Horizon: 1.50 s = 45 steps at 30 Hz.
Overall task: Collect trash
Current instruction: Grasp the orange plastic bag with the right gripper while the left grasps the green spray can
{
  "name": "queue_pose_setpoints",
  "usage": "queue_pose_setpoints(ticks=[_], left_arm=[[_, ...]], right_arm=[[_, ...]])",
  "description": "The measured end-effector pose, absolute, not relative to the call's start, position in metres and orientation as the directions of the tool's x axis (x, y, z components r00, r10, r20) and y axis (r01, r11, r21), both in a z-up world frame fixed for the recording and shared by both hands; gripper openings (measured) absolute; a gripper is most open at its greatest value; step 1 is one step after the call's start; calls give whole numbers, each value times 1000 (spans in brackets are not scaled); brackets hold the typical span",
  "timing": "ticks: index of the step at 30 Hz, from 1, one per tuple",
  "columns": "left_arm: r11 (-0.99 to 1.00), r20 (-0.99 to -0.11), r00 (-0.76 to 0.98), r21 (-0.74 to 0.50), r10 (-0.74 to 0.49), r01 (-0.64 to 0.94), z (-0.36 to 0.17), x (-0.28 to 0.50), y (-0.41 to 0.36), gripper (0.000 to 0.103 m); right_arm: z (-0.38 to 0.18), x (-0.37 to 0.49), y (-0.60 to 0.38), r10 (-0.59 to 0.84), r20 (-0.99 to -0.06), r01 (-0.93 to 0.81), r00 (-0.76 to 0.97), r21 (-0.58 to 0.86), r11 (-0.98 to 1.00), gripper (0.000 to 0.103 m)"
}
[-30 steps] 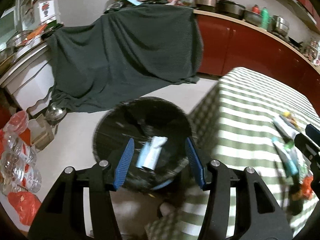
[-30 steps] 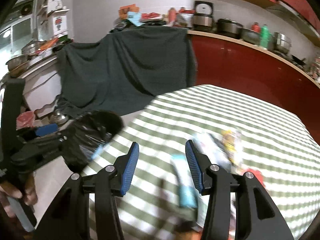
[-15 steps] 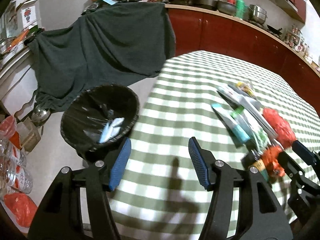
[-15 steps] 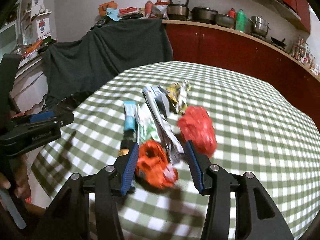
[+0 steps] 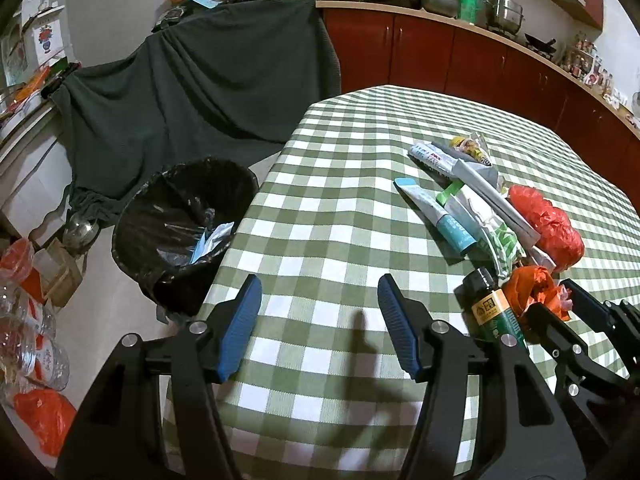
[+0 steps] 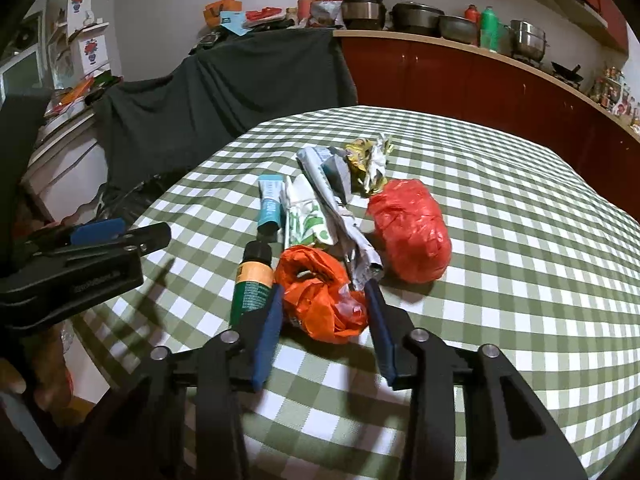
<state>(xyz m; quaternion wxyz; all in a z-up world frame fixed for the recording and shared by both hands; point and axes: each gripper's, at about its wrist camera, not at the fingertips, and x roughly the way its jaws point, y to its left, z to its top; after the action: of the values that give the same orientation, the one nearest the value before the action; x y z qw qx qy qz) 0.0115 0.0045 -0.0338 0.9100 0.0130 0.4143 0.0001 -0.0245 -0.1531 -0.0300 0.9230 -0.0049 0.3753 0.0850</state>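
Observation:
A pile of trash lies on the green checked table (image 6: 520, 240): an orange plastic bag (image 6: 320, 292), a red bag ball (image 6: 408, 232), a green bottle (image 6: 252, 284), a teal tube (image 6: 269, 206) and crumpled wrappers (image 6: 332, 196). My right gripper (image 6: 322, 300) is open with its fingers on either side of the orange bag. My left gripper (image 5: 318, 312) is open and empty above the table's left edge. A black-lined bin (image 5: 184, 224) stands on the floor left of the table, with a blue-white wrapper (image 5: 212, 240) inside.
A dark cloth (image 5: 192, 92) drapes over furniture behind the bin. Red cabinets (image 6: 460, 80) with pots line the back wall. Glass jars (image 5: 24, 344) and a red bag (image 5: 44, 412) sit on the floor at left.
My left gripper swung from over the bin to above the table's left edge. My right gripper moved down and forward until its fingers straddle the orange bag.

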Motion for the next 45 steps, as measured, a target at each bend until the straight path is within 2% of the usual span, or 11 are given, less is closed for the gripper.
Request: queue_pose_setpoints(ticks=[2, 10, 17, 22, 26, 38, 40, 42, 44, 45], left_arm=[[1000, -754, 657, 24, 10, 11, -34, 11, 4, 59], [999, -745, 667, 20, -3, 27, -27, 9, -5, 59], [998, -741, 671, 22, -22, 58, -23, 7, -23, 59], [997, -738, 674, 25, -35, 79, -19, 3, -39, 60], [995, -734, 678, 31, -43, 96, -17, -1, -53, 66], [987, -754, 656, 81, -33, 142, -36, -3, -93, 66], [986, -760, 649, 82, -31, 143, -41, -2, -95, 64], [986, -767, 641, 76, -38, 149, -45, 0, -96, 49], [984, -775, 630, 74, -45, 162, -49, 2, -96, 41], [983, -780, 624, 68, -55, 171, -51, 2, -96, 31]], right_arm=[[-28, -26, -153, 163, -689, -173, 707, 54, 983, 34], [-4, -37, -158, 147, -641, -166, 754, 30, 986, 33], [12, -42, -185, 83, -612, -95, 786, 14, 995, 33], [15, -43, -216, 21, -608, -21, 794, 6, 1000, 33], [12, -43, -236, -16, -610, 17, 793, -5, 1000, 33], [-3, -45, -270, -42, -633, 70, 773, 19, 997, 33], [-4, -45, -271, -37, -633, 67, 773, 23, 997, 33], [-5, -44, -269, -31, -635, 62, 772, 27, 998, 33], [-6, -44, -267, -27, -637, 56, 771, 26, 998, 33], [-6, -44, -265, -25, -637, 53, 770, 26, 998, 33]])
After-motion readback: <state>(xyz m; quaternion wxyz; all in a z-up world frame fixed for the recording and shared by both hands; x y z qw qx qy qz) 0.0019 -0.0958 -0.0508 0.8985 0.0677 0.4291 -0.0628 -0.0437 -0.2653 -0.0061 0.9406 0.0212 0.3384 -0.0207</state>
